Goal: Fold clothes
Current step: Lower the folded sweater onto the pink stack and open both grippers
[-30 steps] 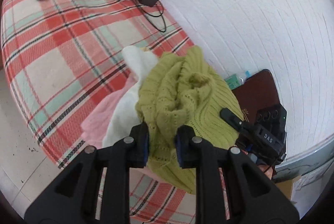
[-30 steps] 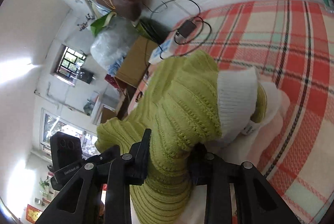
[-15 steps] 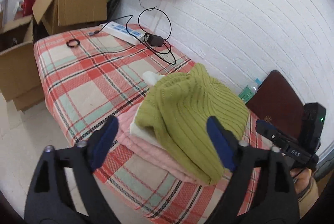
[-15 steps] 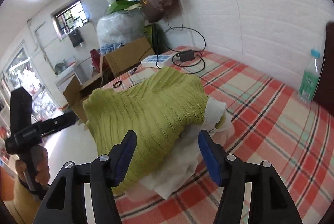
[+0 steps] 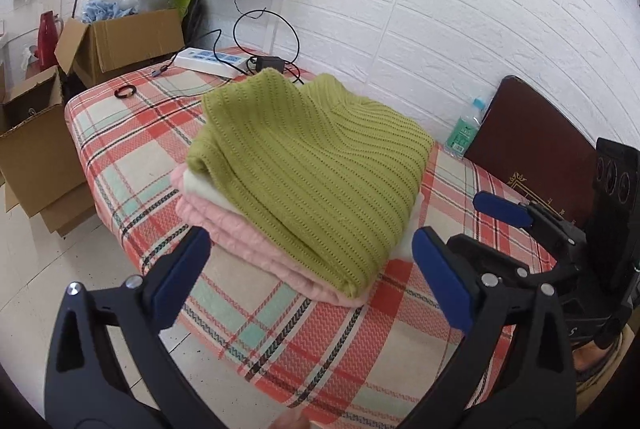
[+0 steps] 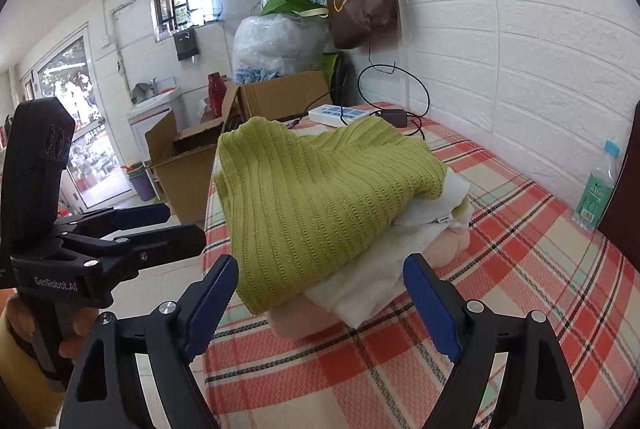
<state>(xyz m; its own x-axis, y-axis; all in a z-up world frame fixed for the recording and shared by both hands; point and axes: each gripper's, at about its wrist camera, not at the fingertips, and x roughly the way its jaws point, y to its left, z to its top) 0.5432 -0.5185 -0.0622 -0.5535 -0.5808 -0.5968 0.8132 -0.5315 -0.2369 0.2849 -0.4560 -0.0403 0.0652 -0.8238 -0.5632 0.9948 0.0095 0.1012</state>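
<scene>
Where both pinched before, left claw (image 5: pixel 310 269), right claw (image 6: pixel 320 293) gape; green sweater (image 5: pixel 312 165) folded.

A folded green sweater (image 5: pixel 308 165) lay on top of a white garment (image 5: pixel 200 189) and a pink one (image 5: pixel 240 233) on the plaid bedcover (image 5: pixel 280 329). The left gripper (image 5: pixel 310 269) hung near, jaws wide apart, empty. The right gripper (image 5: pixel 520 217) showed at right, also spread.

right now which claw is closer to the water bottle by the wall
Right. The right claw hangs open at the end of the clothes pile that faces the water bottle. The left claw, also open, is further along the bed edge, away from it.
</scene>
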